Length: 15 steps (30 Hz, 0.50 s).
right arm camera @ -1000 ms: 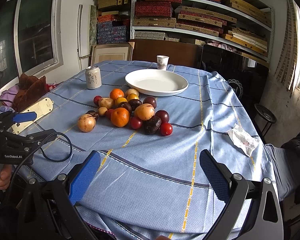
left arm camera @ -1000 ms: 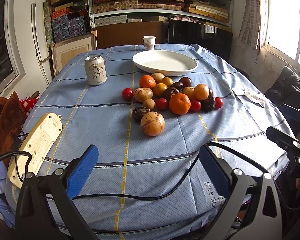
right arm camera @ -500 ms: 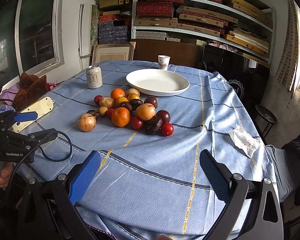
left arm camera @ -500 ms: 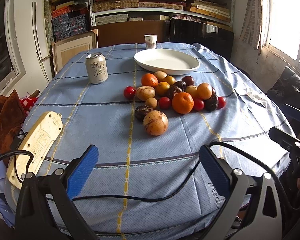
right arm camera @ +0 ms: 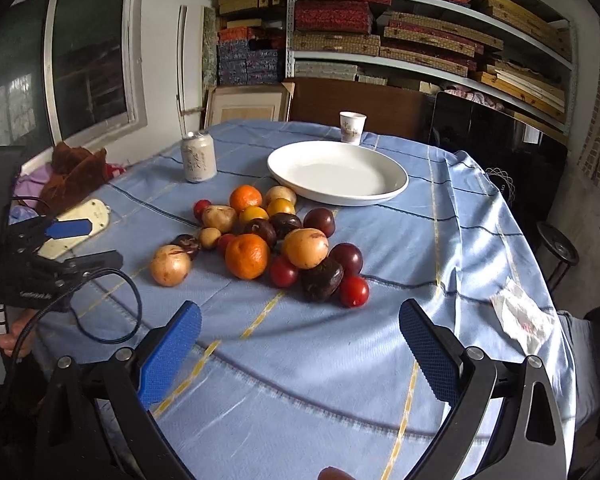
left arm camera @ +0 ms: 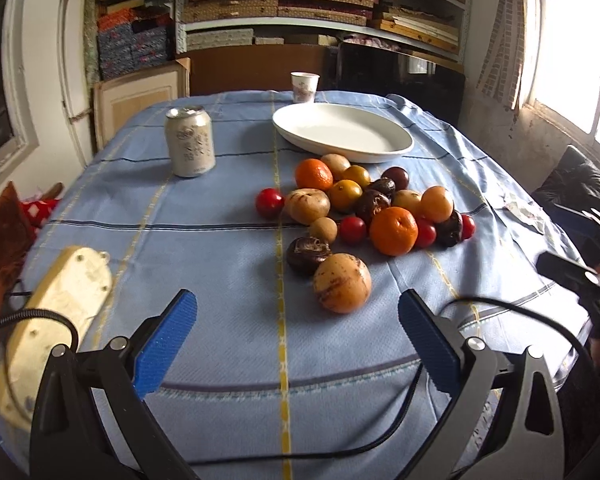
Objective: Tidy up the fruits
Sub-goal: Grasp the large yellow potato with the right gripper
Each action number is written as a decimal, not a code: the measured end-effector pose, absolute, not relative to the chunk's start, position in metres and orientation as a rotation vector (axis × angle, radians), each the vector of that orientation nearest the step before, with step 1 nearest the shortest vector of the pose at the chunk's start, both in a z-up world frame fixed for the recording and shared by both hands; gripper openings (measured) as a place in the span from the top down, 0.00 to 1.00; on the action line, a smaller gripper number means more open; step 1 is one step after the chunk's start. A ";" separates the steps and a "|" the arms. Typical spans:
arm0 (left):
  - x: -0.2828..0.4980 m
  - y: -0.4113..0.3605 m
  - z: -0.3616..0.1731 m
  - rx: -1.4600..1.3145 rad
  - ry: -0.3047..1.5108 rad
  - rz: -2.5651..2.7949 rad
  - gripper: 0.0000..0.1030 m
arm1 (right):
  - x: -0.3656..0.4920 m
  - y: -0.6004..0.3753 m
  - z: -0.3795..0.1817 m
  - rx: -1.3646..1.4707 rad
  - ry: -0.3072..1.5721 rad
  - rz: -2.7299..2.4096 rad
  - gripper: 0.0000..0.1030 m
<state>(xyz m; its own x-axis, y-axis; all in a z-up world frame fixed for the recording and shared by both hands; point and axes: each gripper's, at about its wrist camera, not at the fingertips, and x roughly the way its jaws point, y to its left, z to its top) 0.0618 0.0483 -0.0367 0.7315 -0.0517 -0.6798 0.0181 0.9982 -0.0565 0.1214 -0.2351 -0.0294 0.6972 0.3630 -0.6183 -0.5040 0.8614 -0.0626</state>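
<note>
Left gripper (left arm camera: 296, 320) gapes wide, holding nothing; right gripper (right arm camera: 300, 332) is closing, nothing between its jaws. Fruit (right arm camera: 268, 240) lies heaped beside the plate (right arm camera: 396, 188)

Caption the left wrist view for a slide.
Open left tool nears mixed fruit pile before an empty white plate.

Glossy, probably ceramic plate (left arm camera: 342, 132) on matt woven tablecloth (left arm camera: 220, 248).

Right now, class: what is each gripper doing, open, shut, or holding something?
Left gripper: open, holding nothing, short of the fruit.
Right gripper: jaws wide but closing, nothing between them.
</note>
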 end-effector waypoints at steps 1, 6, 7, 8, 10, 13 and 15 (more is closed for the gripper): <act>0.065 0.049 -0.039 -0.051 0.751 -0.057 0.04 | 0.129 -0.231 -0.032 -0.247 0.645 0.490 0.18; 0.069 0.054 -0.049 -0.066 0.730 -0.133 0.06 | 0.172 -0.213 -0.051 -0.298 0.719 0.492 0.44; 0.069 0.055 -0.049 -0.064 0.726 -0.139 0.06 | 0.180 -0.210 -0.053 -0.299 0.731 0.503 0.44; 0.069 0.056 -0.050 -0.064 0.722 -0.149 0.06 | 0.185 -0.208 -0.054 -0.297 0.737 0.512 0.46; 0.067 0.060 -0.048 -0.071 0.711 -0.172 0.06 | 0.192 -0.203 -0.055 -0.294 0.743 0.529 0.46; 0.065 0.065 -0.041 -0.072 0.690 -0.181 0.06 | 0.204 -0.198 -0.055 -0.298 0.753 0.536 0.46; 0.065 0.066 -0.039 -0.065 0.683 -0.178 0.06 | 0.214 -0.194 -0.059 -0.300 0.778 0.543 0.46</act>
